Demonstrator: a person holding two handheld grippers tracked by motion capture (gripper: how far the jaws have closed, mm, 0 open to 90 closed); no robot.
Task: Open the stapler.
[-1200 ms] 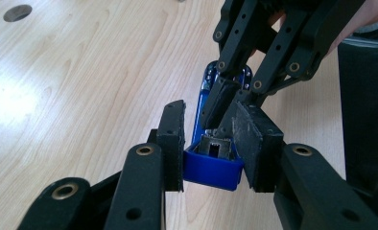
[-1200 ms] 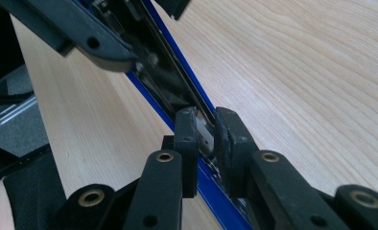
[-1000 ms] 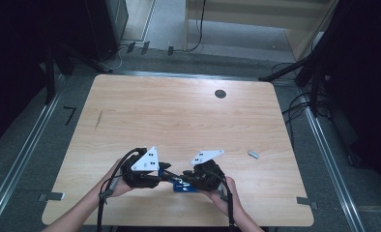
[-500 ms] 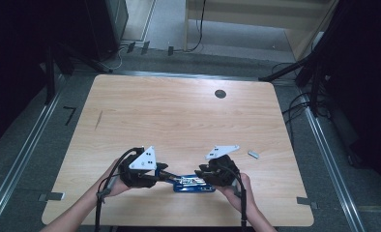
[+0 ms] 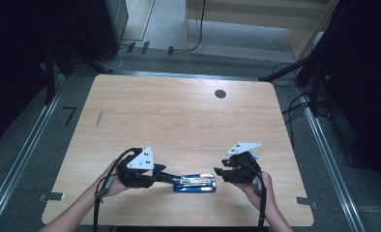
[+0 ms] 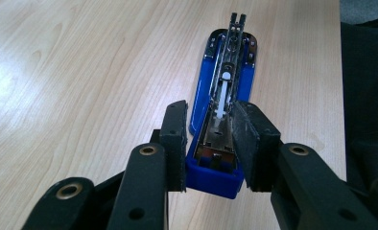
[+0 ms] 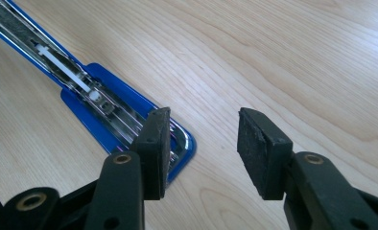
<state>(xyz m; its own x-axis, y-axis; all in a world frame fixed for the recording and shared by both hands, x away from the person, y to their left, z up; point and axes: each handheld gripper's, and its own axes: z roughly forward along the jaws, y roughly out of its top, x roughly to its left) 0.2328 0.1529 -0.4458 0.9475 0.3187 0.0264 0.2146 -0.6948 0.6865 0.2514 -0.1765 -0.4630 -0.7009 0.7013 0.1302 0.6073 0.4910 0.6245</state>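
Observation:
A blue stapler (image 5: pixel 194 182), swung open flat so its metal staple channel shows, lies near the table's front edge. My left gripper (image 5: pixel 171 179) is shut on its left end; in the left gripper view the pads (image 6: pixel 173 136) clamp the blue base of the stapler (image 6: pixel 224 96), and my left gripper (image 6: pixel 208 139) points along it. My right gripper (image 5: pixel 218 172) stands just off the stapler's right end. Its jaws have just been opening. In the right gripper view only bare wood lies between the fingers of the right gripper (image 7: pixel 201 143), with the stapler (image 7: pixel 88 96) beside the left finger.
The wooden table (image 5: pixel 179 121) has a black round grommet (image 5: pixel 220 94) at the back right and a dark streak (image 5: pixel 98 120) at the left. Metal rails run along both sides of the table, with cables on the floor behind.
My right gripper has let go of the stapler's right end, opened, and drawn away to the right. The stapler has been spread out flat. My left gripper has kept its place.

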